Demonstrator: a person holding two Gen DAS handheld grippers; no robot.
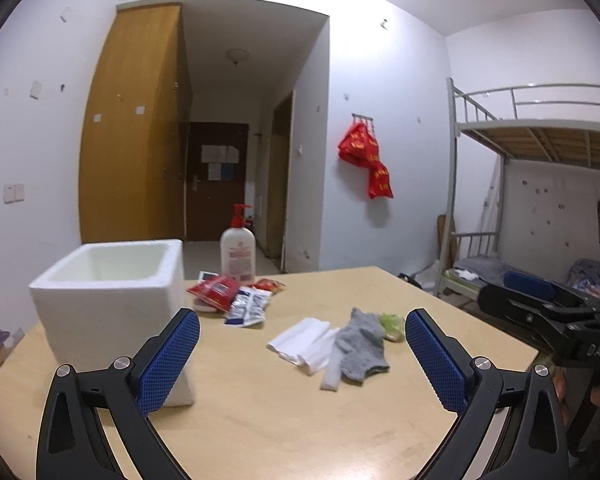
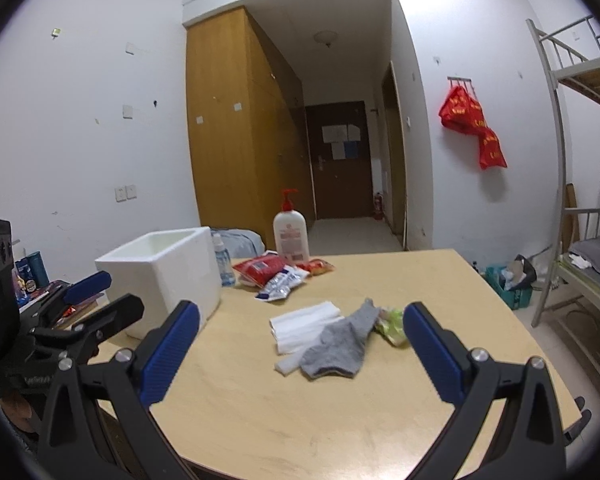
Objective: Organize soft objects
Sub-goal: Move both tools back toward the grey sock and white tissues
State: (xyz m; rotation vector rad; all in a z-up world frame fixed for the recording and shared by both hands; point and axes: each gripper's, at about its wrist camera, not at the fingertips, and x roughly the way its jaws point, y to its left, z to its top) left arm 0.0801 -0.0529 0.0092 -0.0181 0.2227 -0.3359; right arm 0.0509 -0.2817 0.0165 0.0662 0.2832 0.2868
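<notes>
Left wrist view
- left hand-held gripper [image 1: 302,354]: spread wide, nothing between its blue pads, poised above the near part of the bench [image 1: 260,412].
- grey sock [image 1: 360,342]: lying limp mid-bench, partly over the folded white cloth [image 1: 304,340]; a green packet [image 1: 392,325] touches its far right side.
- foam box [image 1: 112,292]: open-topped, white, at the left, just behind the left finger.
- sachets [image 1: 236,298]: a loose red and blue-white heap right of the box, with a pump bottle [image 1: 238,254] behind it at the far edge.
- right hand-held gripper [image 1: 540,300]: seen side-on at the right edge, off the bench.

Right wrist view
- right hand-held gripper [image 2: 301,350]: gaping just as wide, empty, above the near bench edge.
- grey sock [image 2: 342,342]: straight ahead between the fingers, overlapping the folded white cloth [image 2: 300,324], green packet [image 2: 392,322] at its right.
- foam box [image 2: 168,276]: far left.
- left hand-held gripper [image 2: 96,292]: left edge, beside the box, parted.
</notes>
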